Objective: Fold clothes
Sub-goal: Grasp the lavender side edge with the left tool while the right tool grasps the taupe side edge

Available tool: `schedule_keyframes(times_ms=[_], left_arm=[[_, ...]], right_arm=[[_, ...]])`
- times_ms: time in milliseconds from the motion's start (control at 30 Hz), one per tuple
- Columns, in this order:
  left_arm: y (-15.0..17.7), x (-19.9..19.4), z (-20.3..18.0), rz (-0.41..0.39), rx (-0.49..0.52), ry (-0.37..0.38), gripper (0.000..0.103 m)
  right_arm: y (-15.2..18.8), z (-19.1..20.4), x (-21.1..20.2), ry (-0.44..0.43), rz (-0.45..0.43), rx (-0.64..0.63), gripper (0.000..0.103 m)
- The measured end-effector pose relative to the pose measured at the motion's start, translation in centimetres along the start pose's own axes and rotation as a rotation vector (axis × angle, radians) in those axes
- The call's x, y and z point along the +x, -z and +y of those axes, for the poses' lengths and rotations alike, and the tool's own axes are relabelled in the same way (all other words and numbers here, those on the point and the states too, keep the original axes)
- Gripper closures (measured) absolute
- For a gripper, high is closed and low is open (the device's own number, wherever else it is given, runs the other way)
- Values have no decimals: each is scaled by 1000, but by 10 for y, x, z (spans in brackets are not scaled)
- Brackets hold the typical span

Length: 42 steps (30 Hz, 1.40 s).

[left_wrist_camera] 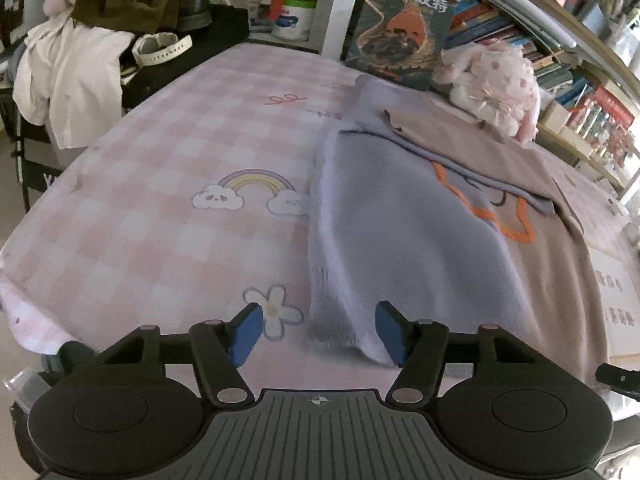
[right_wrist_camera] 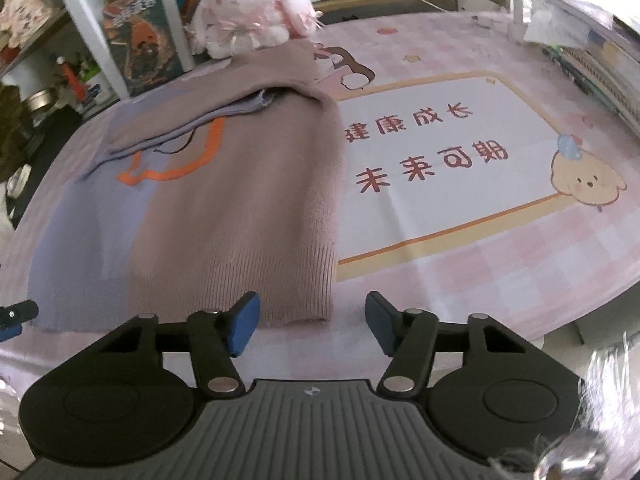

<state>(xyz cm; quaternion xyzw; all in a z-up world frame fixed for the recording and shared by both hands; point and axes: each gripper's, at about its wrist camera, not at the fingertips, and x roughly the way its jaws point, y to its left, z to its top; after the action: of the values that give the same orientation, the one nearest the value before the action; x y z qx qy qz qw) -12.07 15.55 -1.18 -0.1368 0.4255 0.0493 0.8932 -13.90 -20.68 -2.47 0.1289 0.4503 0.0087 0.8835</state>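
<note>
A knitted sweater (left_wrist_camera: 400, 232), lavender on one half and tan on the other with an orange outline on the chest, lies flat on the pink checked tablecloth (left_wrist_camera: 168, 168), its sleeves folded across it. My left gripper (left_wrist_camera: 319, 332) stands open at the near hem, with the lavender corner lying between its blue pads, closer to the right-hand pad (left_wrist_camera: 390, 334). In the right wrist view the sweater (right_wrist_camera: 240, 200) shows its ribbed tan hem. My right gripper (right_wrist_camera: 312, 328) is open just in front of the tan hem corner, with no pad pressing on cloth.
A pink plush toy (right_wrist_camera: 248, 12) and an upright book (left_wrist_camera: 400, 28) stand behind the sweater, in front of bookshelves (left_wrist_camera: 580, 92). A heap of clothes (left_wrist_camera: 72, 68) hangs on a chair at the far left. The table edge (right_wrist_camera: 560, 320) falls away at the near right.
</note>
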Motion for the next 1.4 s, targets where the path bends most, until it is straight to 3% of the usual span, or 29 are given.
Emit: schedule_keyframes(times_ms=[167, 200, 233, 300, 333, 500, 600, 700, 767, 833, 900, 1000, 1067, 1100, 1267, 1400], left_arm=[[-10, 16, 2, 24, -8, 22, 44], [-12, 18, 1, 24, 0, 24, 52], [-13, 19, 0, 24, 10, 27, 69], [-16, 21, -2, 30, 38, 40, 92], [-18, 20, -5, 24, 50, 51, 97], [-25, 7, -25, -30, 152, 107, 96], [-30, 12, -22, 9, 144, 111, 95], [-33, 19, -9, 53, 78, 136, 93], [-34, 23, -2, 79, 38, 151, 86], [-33, 27, 2, 100, 15, 160, 73], [-32, 32, 2, 107, 0, 170, 70], [-30, 36, 1, 104, -1, 176, 73], [-29, 38, 0, 95, 11, 171, 86], [-29, 38, 1, 95, 4, 173, 98], [-30, 34, 16, 103, -96, 217, 99], [-22, 22, 14, 96, -107, 229, 99]], right_arm=[[-10, 2, 8, 15, -7, 40, 61], [-12, 3, 10, 19, -9, 44, 65], [-14, 4, 12, 25, -10, 44, 70], [-17, 9, 16, 45, -12, 30, 82], [-19, 11, 18, 53, -11, 20, 87], [-26, 17, 12, -36, -44, 33, 93], [-28, 22, 4, -99, -89, 35, 93], [-29, 20, 12, -62, -46, 50, 92], [-28, 17, 18, -42, -21, 70, 86], [-28, 13, 21, -34, -6, 95, 82], [-27, 11, 23, -33, -2, 111, 79], [-27, 11, 26, -33, -5, 108, 79], [-27, 13, 28, -35, -3, 92, 87], [-27, 13, 28, -37, 0, 85, 92], [-27, 5, 21, -41, -13, 85, 93], [-25, -1, 10, -53, -14, 76, 93]])
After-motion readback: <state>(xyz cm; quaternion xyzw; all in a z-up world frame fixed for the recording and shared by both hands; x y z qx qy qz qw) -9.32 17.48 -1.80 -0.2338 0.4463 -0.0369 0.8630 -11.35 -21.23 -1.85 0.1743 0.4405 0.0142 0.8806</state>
